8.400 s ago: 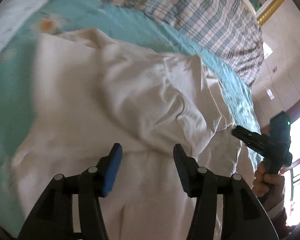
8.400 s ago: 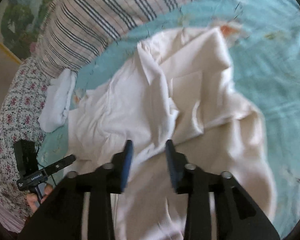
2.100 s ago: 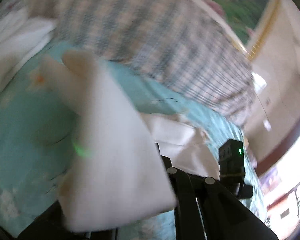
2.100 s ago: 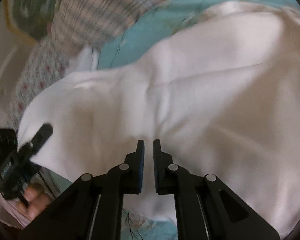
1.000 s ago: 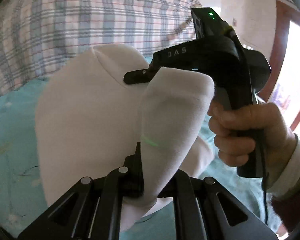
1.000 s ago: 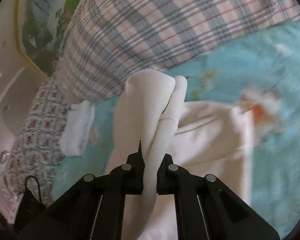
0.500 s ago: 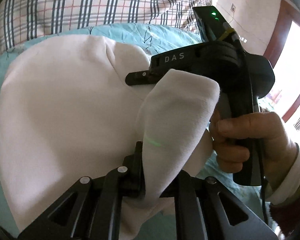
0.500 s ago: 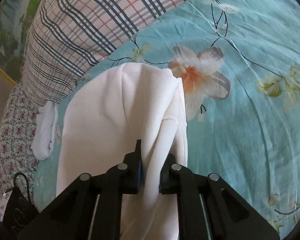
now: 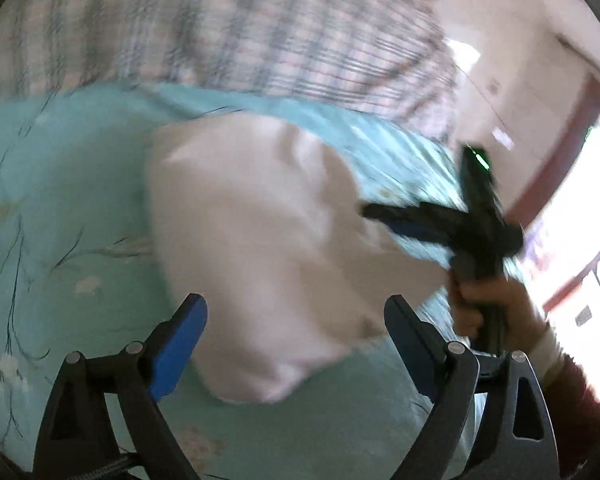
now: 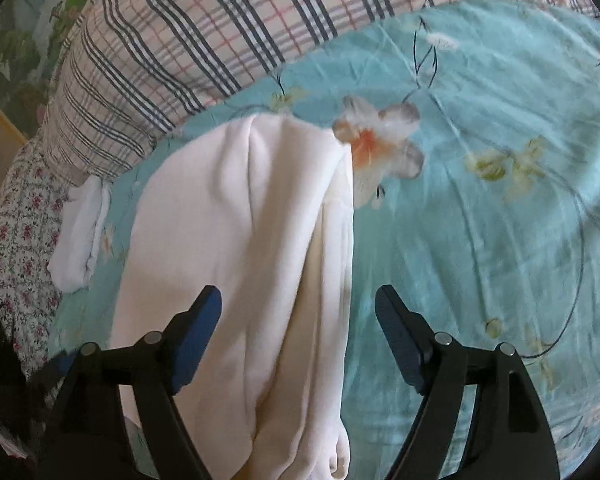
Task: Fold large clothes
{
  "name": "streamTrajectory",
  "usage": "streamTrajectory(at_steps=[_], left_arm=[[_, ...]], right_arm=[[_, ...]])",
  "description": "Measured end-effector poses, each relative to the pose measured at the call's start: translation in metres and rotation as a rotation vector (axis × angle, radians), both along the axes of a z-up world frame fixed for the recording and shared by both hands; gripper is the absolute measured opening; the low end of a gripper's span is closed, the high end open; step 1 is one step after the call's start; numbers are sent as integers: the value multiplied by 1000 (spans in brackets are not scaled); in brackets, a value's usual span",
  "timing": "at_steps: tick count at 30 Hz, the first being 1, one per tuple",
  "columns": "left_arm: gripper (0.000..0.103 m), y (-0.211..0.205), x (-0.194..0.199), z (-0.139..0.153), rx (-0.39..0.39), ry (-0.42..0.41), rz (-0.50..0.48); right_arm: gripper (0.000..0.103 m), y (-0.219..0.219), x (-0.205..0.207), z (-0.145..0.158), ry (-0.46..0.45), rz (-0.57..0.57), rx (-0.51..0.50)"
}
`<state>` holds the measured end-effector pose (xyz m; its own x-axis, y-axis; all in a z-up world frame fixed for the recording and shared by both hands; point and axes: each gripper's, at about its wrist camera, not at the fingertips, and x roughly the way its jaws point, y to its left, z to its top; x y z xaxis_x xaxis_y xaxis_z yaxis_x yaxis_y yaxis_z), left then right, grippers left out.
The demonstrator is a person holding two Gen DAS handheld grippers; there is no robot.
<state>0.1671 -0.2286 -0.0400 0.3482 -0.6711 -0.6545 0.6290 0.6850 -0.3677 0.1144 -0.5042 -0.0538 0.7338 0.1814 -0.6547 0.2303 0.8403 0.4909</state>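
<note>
Lying folded on a teal floral bedsheet [image 10: 480, 208] is a cream-white garment [image 10: 240, 248], a long bundle of soft cloth with several layers stacked along its right edge. In the right wrist view it runs from just below a plaid quilt [image 10: 204, 32] down toward the camera, passing between the two fingers of the right gripper [image 10: 298, 316]. That gripper's jaws are spread wide and hold nothing; the blue pads [image 10: 196, 336] sit apart on either side, above the cloth. An orange and grey flower print [image 10: 380, 148] on the sheet sits just beside the garment's top right corner. A small folded white cloth [image 10: 80, 236] lies to the left of the garment, near a pillow or cover with a pink flower pattern [image 10: 16, 216].

The left wrist view is blurred. It shows the same garment [image 9: 260, 248] as a rounded pale heap on the teal sheet [image 9: 60, 184], in front of the plaid quilt [image 9: 228, 28]. The left gripper [image 9: 296, 320] is also released, its jaws wide apart with the garment's near edge between them and no cloth pinched. To the right, the person's right hand [image 9: 488, 304] grips the black handle of the right gripper [image 9: 384, 213], whose fingertips reach to the garment's right side. Whether they touch the cloth cannot be told through the blur. A bright window or doorway [image 9: 580, 240] glows behind it.
</note>
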Motion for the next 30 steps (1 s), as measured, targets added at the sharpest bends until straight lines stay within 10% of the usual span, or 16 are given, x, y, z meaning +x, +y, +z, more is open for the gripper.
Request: streamTrajectory(at_steps=[4, 14, 20, 23, 30], left_arm=[[91, 19, 47, -25, -82, 192, 40], [98, -3, 100, -79, -93, 371, 19], [62, -23, 108, -82, -86, 327, 2], [47, -19, 104, -72, -101, 305, 1], [45, 58, 50, -20, -65, 185, -3]], right_arm=[[79, -1, 3, -10, -1, 16, 68], [79, -4, 14, -20, 12, 47, 112], [29, 5, 33, -35, 55, 92, 184], [22, 15, 28, -25, 37, 81, 183], [20, 92, -3, 2, -40, 182, 212]])
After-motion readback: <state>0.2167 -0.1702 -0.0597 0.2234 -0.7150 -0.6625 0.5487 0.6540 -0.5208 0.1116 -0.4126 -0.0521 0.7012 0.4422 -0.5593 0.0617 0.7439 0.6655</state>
